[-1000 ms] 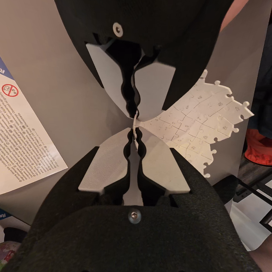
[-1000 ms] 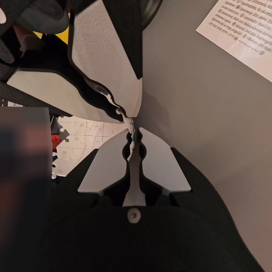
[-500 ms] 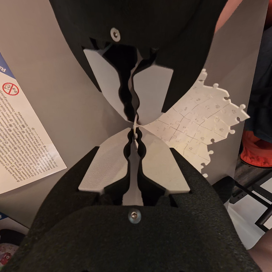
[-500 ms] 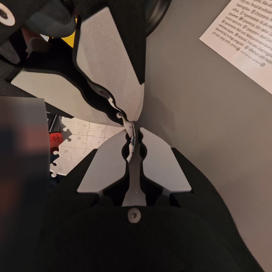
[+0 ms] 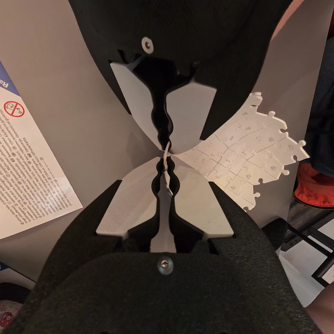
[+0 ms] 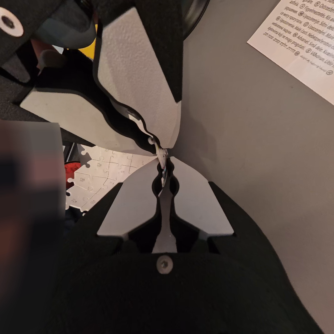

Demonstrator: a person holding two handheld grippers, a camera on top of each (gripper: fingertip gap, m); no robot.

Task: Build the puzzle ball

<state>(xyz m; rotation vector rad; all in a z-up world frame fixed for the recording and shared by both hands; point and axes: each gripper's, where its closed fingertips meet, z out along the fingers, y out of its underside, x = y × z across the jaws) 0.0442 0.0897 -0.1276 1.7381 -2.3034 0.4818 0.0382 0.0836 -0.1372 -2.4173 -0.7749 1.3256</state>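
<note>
In the left wrist view my left gripper point(image 5: 165, 161) is shut on a thin puzzle piece point(image 5: 165, 173) seen edge-on. My right gripper point(image 5: 167, 144) comes in from above, tip to tip, and is also shut on a piece edge. A built section of the puzzle ball point(image 5: 244, 153), white numbered side up, fans out to the right from where the tips meet. In the right wrist view my right gripper point(image 6: 165, 162) grips a printed piece point(image 6: 164, 173). There the left gripper point(image 6: 158, 147) meets it from the upper left, and the built section point(image 6: 101, 171) shows behind. I cannot tell which gripper carries that section.
A printed leaflet point(image 5: 27, 162) lies on the grey table point(image 5: 63, 72) to the left, and also shows in the right wrist view point(image 6: 307, 36). The table edge runs down the right, with a red-orange thing point(image 5: 316, 189) and a black frame point(image 5: 307, 244) beyond it. The grippers are tip to tip, or close to it.
Both grippers stay shut and tip to tip. The right gripper has edged slightly closer, and the built section's far end has dropped a little.
</note>
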